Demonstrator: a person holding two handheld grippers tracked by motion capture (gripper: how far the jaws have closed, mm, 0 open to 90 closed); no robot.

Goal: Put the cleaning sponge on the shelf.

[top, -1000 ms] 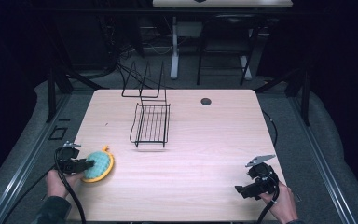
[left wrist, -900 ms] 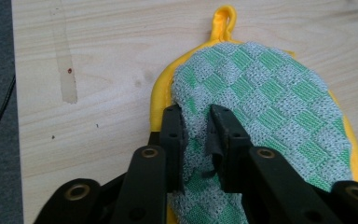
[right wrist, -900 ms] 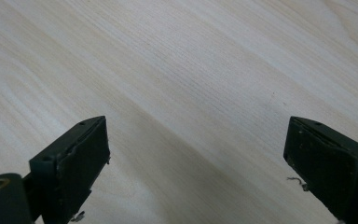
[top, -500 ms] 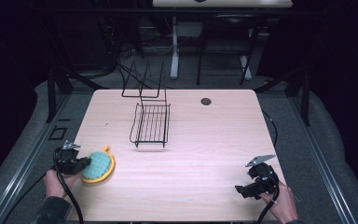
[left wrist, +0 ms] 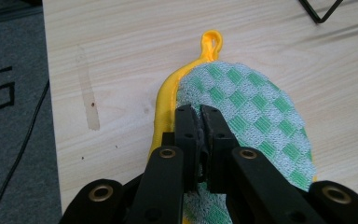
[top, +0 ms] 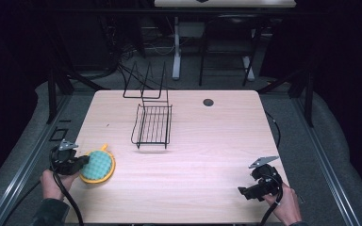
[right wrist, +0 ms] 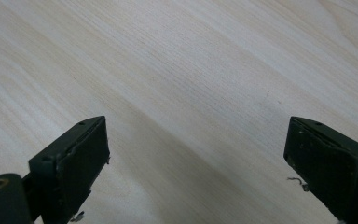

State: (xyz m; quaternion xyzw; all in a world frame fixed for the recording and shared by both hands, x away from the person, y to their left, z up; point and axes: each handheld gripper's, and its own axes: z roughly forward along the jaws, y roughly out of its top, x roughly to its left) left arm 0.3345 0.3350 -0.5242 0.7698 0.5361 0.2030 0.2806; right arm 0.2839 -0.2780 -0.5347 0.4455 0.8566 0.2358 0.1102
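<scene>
A round pot holder (top: 97, 165), green-checked with a yellow rim and a yellow hanging loop, lies near the table's front left corner. My left gripper (top: 80, 162) is at its left edge. In the left gripper view the pot holder (left wrist: 251, 107) spreads out ahead, and my left gripper (left wrist: 201, 112) has its jaws pinched together on the cloth beside the yellow rim. My right gripper (top: 245, 192) sits near the front right of the table, held by a hand. In the right gripper view my right gripper (right wrist: 196, 154) stands wide open above bare wood, with nothing between its jaws.
A black wire rack (top: 152, 125) lies on the wooden table (top: 207, 155) left of centre, with a taller wire frame (top: 143, 82) behind it at the far edge. A small black disc (top: 208, 102) sits near the back. Dark floor surrounds the table.
My left gripper has shifted slightly to the left at the pot holder's edge. The right gripper has kept still.
</scene>
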